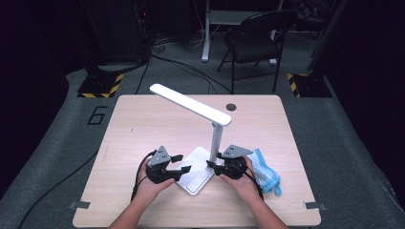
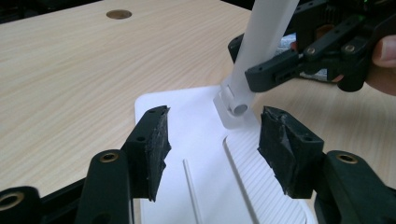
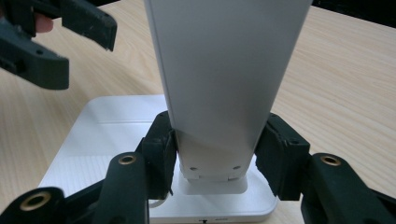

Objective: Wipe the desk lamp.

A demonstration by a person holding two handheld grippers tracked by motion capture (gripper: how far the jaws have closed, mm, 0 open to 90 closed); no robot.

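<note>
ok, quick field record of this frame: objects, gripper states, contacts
work item: white desk lamp, upright on its base
left gripper: open over the lamp base, nothing between the pads
right gripper: pads on both sides of the lamp post near its foot, closed on it
other item: blue face masks, right of the lamp
surface: wooden table

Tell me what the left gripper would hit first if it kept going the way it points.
Probably the white lamp's upright post at its hinge, above the flat white base; the left gripper is open. Depth is uncertain.
</note>
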